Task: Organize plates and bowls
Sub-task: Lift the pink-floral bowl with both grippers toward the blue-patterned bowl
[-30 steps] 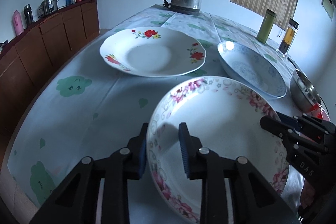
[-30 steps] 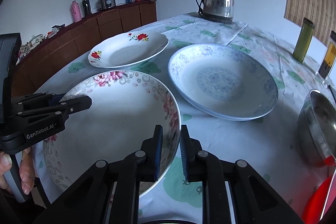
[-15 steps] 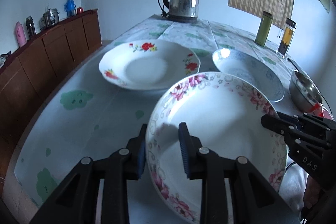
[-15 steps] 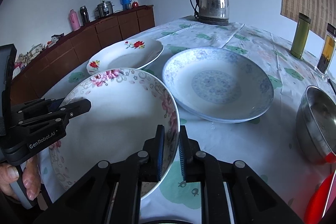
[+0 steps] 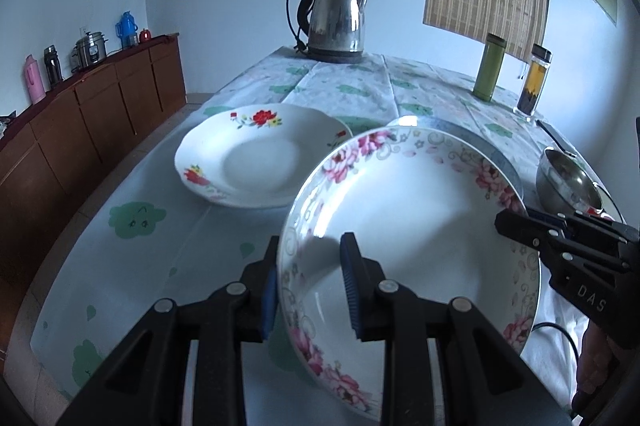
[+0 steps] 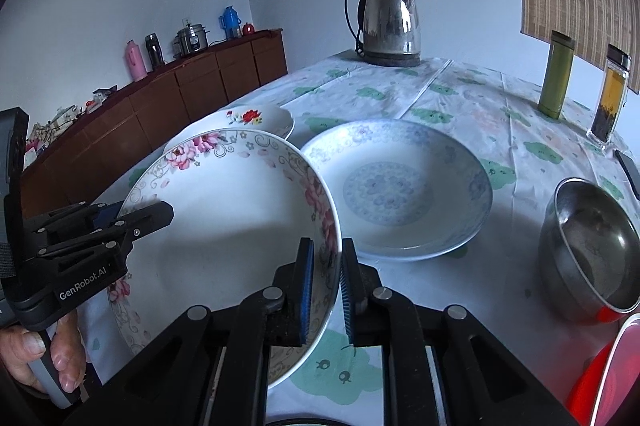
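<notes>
A pink-flowered plate (image 5: 408, 210) hangs tilted above the near desk edge. Beyond it sit a red-flowered plate (image 5: 256, 158) on the left, a blue-patterned plate (image 6: 400, 186) to its right, and a steel bowl (image 6: 588, 242) far right.

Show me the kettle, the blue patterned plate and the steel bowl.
kettle (image 6: 390, 20), right wrist view, on its shiny steel body.
blue patterned plate (image 6: 390, 186), right wrist view, on its centre medallion.
steel bowl (image 6: 592, 250), right wrist view, on its inner wall.

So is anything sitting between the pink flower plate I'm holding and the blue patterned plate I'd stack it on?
Nothing visible. The pink-flowered plate, gripped by the left gripper and right gripper, hangs beside the blue-patterned plate, which looks bare inside.
</notes>
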